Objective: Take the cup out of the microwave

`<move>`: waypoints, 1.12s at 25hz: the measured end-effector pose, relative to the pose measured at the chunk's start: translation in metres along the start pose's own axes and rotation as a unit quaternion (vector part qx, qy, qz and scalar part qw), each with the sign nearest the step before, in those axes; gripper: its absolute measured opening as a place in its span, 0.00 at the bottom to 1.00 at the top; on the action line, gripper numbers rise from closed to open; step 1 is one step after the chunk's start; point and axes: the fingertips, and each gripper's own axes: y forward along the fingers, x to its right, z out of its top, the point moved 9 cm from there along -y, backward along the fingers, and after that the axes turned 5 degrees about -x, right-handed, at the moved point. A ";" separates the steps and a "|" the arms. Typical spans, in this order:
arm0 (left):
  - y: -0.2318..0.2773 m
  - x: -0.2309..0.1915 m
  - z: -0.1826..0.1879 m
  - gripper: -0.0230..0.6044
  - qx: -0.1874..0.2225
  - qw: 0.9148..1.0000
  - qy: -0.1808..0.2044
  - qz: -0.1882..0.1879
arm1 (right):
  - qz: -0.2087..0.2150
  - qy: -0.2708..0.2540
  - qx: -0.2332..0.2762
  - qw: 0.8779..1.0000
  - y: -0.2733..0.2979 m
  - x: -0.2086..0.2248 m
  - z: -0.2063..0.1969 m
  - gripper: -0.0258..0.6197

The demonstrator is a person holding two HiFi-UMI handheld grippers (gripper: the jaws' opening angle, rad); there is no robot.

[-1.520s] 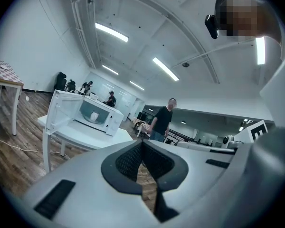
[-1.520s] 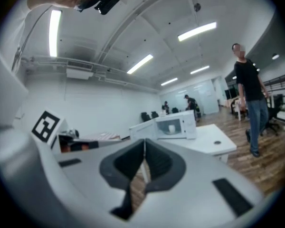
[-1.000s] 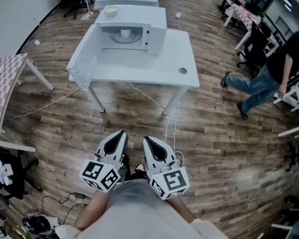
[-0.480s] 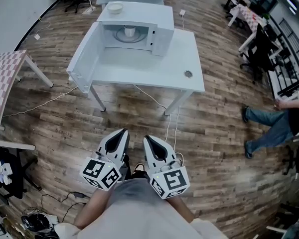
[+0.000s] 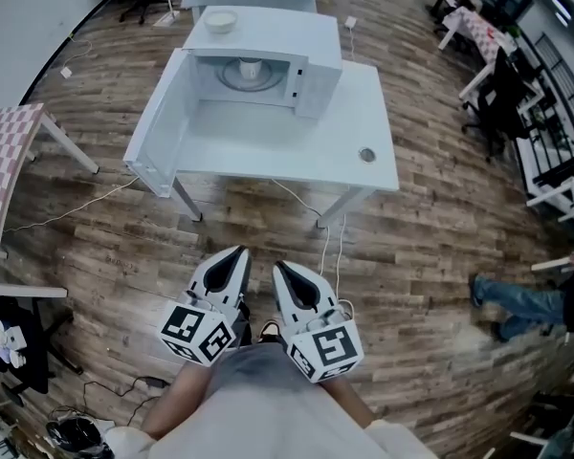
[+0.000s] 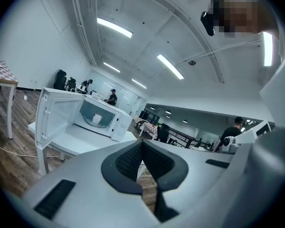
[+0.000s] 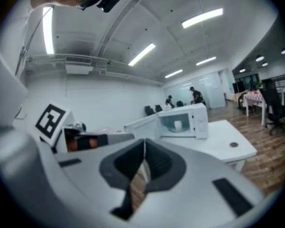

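Inside the microwave (image 5: 277,32) sits a white cup (image 5: 252,68), probably light, stiff and breakable; I'd pinch its rim. Left gripper (image 5: 237,254) and right gripper (image 5: 278,268), well short of the microwave: jaws closed, empty.

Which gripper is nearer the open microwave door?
Left. Both are held well short of the table; the left gripper is on the side of the microwave door, the right gripper beside it, farther off.

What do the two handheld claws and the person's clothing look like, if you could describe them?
The left claw and right claw are light grey, smoothly tapering shells with dark, ribbed inner pads. Each carries a white cube at its rear, printed with black square markers. The person wears a light grey top.
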 end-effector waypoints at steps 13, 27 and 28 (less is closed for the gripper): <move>0.033 -0.050 0.037 0.06 0.001 1.000 0.003 -0.010 | -0.016 -0.003 -0.002 1.000 0.064 0.010 0.022 0.08; 0.044 -0.105 0.065 0.06 0.008 0.999 0.003 -0.032 | -0.020 -0.010 -0.008 1.000 0.126 -0.007 0.037 0.08; 0.045 -0.109 0.067 0.06 0.008 0.999 0.002 -0.033 | -0.019 -0.011 -0.012 1.000 0.130 -0.008 0.037 0.08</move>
